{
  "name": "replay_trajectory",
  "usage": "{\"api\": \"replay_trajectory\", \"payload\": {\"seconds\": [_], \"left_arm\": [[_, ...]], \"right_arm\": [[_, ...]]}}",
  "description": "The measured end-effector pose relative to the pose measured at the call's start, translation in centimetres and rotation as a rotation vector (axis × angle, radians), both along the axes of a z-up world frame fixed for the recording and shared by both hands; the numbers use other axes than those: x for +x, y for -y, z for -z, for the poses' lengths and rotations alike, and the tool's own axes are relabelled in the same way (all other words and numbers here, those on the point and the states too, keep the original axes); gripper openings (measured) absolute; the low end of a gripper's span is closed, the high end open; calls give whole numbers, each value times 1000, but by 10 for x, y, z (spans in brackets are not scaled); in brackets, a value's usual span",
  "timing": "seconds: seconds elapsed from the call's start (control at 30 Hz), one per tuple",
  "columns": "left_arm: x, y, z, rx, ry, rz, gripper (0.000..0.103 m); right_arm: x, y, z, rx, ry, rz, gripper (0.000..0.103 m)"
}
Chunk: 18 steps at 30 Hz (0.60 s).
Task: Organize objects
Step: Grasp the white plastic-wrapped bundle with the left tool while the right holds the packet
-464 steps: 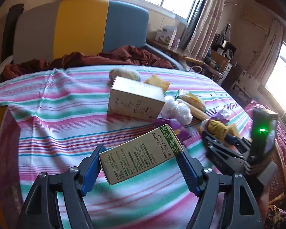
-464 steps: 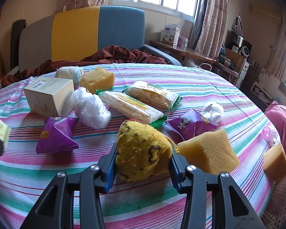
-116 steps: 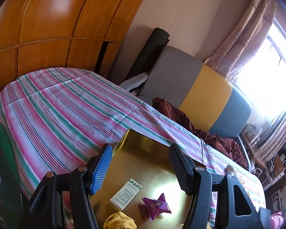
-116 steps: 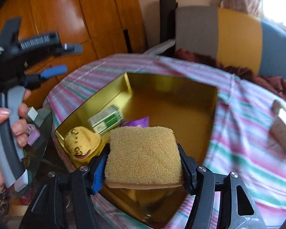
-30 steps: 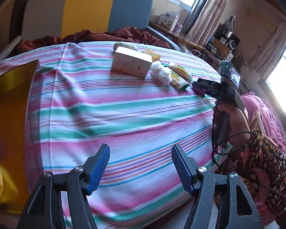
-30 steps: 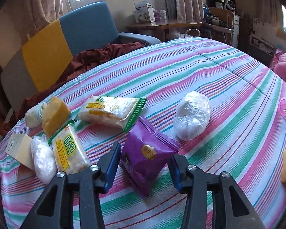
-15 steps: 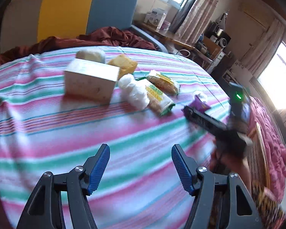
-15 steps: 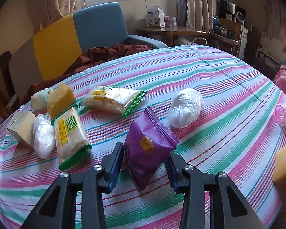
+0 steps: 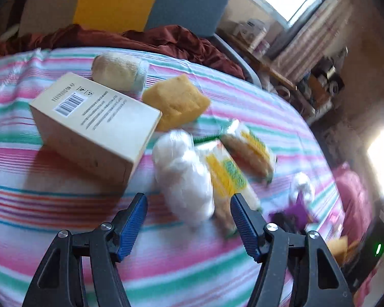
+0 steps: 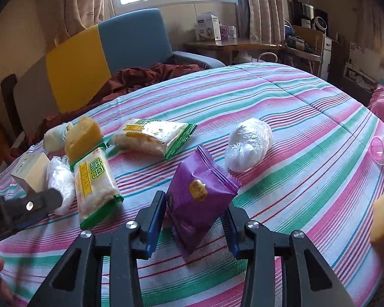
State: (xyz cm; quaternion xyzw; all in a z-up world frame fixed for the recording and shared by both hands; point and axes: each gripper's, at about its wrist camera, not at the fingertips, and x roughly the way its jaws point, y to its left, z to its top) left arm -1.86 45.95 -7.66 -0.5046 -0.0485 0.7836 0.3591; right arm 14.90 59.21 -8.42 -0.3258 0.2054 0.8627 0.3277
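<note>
Right tool (image 10: 195,220) is clamped on the purple snack packet (image 10: 199,197), raised off the striped counter (image 10: 307,133) near its front edge: light, crinkly, slippery film, best pinched across its puffed middle.

1. The left gripper (image 9: 189,216), jaws apart and empty, is coming in over the striped bedspread (image 9: 51,204) toward the white plastic-wrapped bundle (image 9: 184,176).
2. The right gripper (image 10: 195,216) is lifting the purple snack packet (image 10: 199,197), now tilted between its pads.
</note>
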Motion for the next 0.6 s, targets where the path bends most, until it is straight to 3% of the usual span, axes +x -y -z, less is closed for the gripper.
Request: {"api": "replay_trajectory", "payload": {"seconds": [0.13,0.23,0.3,0.4,0.6], "left_arm": [[-10,-5,4,40,-40,-13,66],[-5,-8,9,-16,-143,25,45],[-7,-1,9,19,-129,23,38],[-8,10,9,49,-114,24,37],[12,27,3,32,-181,51,37]], "right_arm": [[0,1,0,7,2,0,43],[0,1,1,8,0,0,43],[0,1,1,9,1,0,43],[-1,2,1,16,5,1,43],[-3,4,0,29,18,2,43]]}}
